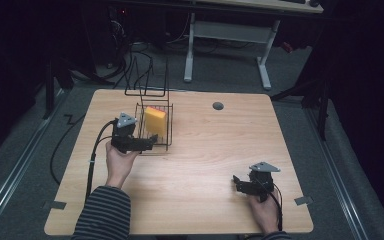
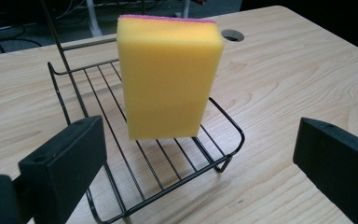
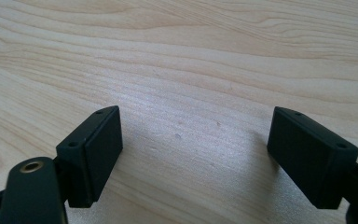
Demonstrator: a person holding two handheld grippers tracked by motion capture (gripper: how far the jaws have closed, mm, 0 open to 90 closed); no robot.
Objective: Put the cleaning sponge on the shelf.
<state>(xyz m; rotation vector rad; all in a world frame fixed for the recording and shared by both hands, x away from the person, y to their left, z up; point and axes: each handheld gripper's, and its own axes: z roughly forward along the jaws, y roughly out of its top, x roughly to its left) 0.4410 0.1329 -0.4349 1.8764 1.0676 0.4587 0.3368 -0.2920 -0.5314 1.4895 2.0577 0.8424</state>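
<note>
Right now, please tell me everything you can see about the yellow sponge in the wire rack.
The yellow sponge is a rectangular foam block with a thin pink layer along its top edge. It looks soft, clean and undamaged. It stands upright on one short end, on the bars of the black wire rack near the table's far left part. Nothing else touches it: the left tongs stand open in front of it, apart from it.

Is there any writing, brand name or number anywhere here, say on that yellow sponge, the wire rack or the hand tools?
None can be read: the sponge, the wire rack, the table, the left gripper and the right gripper show no words, labels or numbers. Anything on the desk at the back is too dark and small to tell.
</note>
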